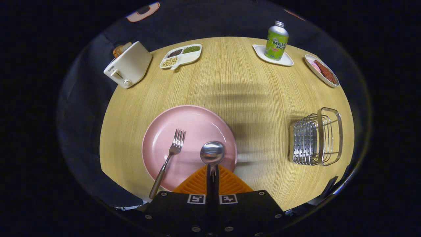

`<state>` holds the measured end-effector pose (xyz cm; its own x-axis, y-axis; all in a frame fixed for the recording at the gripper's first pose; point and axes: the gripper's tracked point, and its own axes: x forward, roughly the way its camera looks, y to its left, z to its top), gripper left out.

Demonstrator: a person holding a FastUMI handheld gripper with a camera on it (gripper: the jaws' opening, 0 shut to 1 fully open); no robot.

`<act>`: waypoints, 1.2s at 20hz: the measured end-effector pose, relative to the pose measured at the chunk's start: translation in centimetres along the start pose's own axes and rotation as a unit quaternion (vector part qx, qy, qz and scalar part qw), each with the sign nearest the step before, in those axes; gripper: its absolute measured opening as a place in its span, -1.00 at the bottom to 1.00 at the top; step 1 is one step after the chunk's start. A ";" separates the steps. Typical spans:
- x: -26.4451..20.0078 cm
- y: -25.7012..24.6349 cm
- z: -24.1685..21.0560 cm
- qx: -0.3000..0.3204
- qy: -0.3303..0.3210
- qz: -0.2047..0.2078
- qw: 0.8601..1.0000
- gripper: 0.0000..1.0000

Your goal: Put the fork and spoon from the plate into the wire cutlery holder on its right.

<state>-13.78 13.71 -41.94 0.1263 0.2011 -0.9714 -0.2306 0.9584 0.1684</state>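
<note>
My gripper (212,173) is shut on the spoon (212,152), both fingers pressed against its neck, and the shiny bowl sticks out just ahead of the fingertips. Under it lies the pink plate (194,125). A fork (168,159) with a wooden handle rests on the plate to the left of the fingers, tines pointing away and the handle end reaching past the near rim. The wire cutlery holder (315,138) stands on the table well to the right of the plate. Whether the spoon touches the plate or hangs above it I cannot tell.
Along the far side of the round wooden table (236,82) stand a white toaster (129,65), a divided dish of beans (181,56), a green bottle (276,41) on a small white tray, and a dish of food (321,70).
</note>
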 end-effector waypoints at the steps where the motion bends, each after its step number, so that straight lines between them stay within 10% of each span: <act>1: -0.6 0.0 0.3 -0.001 -0.007 0.001 1.000 -0.98; 15: -12.5 -12.1 5.3 0.066 -0.140 -0.055 0.986 -0.98; 24: -10.1 -17.7 3.0 0.071 -0.088 -0.078 0.991 -0.98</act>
<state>-8.11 -4.63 -34.62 0.3196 0.0691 -0.9450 -0.0595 0.9968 0.0528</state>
